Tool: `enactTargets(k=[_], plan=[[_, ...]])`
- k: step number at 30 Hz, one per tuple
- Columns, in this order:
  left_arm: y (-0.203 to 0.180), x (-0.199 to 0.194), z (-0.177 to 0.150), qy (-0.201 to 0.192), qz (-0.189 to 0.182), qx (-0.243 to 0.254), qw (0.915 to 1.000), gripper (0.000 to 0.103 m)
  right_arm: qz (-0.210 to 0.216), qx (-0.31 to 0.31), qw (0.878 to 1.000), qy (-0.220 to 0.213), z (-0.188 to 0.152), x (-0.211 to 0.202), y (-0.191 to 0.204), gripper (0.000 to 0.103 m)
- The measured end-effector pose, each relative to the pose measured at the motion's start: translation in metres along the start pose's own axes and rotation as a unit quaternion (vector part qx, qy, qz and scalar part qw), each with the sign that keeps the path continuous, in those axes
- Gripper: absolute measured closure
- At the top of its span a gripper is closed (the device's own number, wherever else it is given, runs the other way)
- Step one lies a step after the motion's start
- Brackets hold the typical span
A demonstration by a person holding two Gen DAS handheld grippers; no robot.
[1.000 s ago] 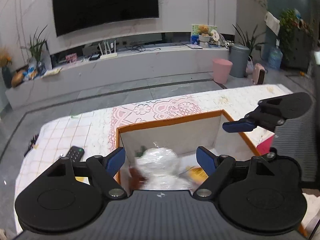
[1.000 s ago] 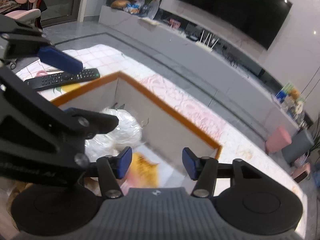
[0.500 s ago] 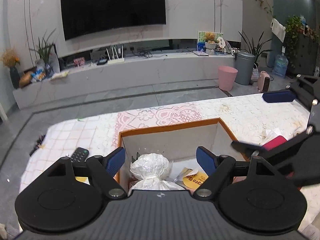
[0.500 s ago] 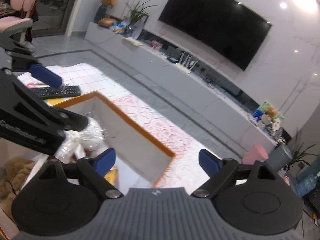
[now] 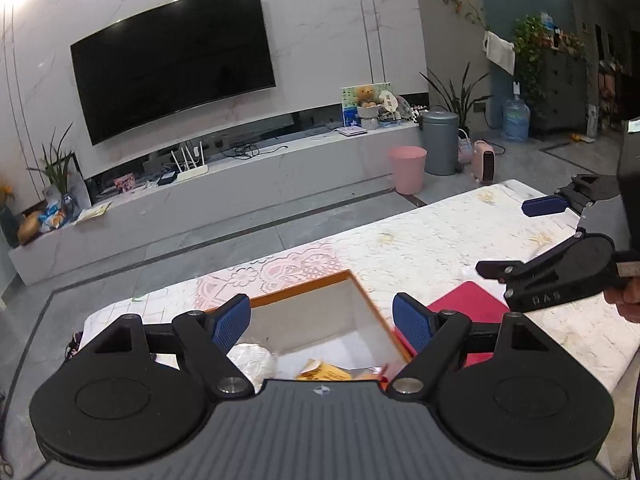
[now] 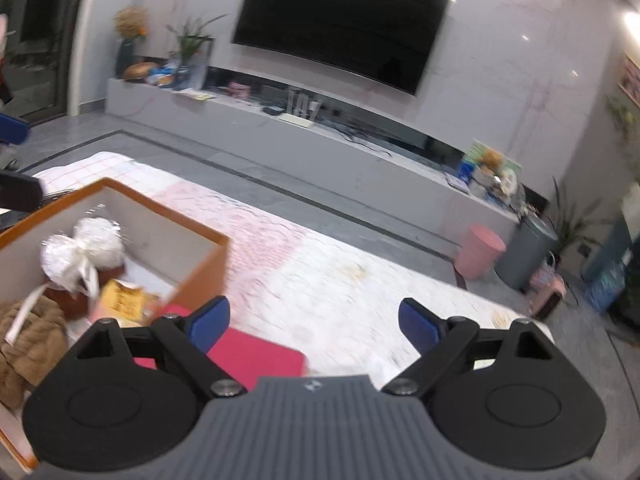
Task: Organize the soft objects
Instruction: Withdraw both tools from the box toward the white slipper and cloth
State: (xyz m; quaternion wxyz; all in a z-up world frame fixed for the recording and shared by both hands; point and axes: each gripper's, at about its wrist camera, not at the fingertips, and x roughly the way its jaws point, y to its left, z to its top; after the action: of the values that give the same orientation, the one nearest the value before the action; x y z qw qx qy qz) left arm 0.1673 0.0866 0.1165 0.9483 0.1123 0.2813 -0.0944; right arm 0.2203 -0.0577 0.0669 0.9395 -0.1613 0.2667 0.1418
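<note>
Left gripper [image 5: 322, 322] and right gripper [image 6: 314, 322] both spread, empty.

A dark TV [image 5: 172, 60] hangs on the marble wall above a long low console [image 5: 240, 184], where a white router [image 5: 192, 168] sits near the middle and a teddy bear [image 5: 366, 96] at the right end. On the floor past that end stand a pink bin [image 5: 408, 168] and a grey bin [image 5: 440, 142], just beside each other. Potted plants [image 6: 192, 46] stand at the console's left end.
</note>
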Motion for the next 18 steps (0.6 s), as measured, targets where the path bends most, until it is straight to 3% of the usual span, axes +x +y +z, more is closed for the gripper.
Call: enactTargets(k=[5,18], plan=[[-0.025,-0.001,0.009,0.009,0.008,0.011,0.9999,0.008,-0.023,0.002,1.0,0.008,-0.022,-0.004,-0.033,0.013],[-0.091,0.018,0.012,0.048,-0.028,0.027,0.9981,0.008,-0.038,0.068,0.997,0.006,-0.08,-0.019,-0.096,0.012]])
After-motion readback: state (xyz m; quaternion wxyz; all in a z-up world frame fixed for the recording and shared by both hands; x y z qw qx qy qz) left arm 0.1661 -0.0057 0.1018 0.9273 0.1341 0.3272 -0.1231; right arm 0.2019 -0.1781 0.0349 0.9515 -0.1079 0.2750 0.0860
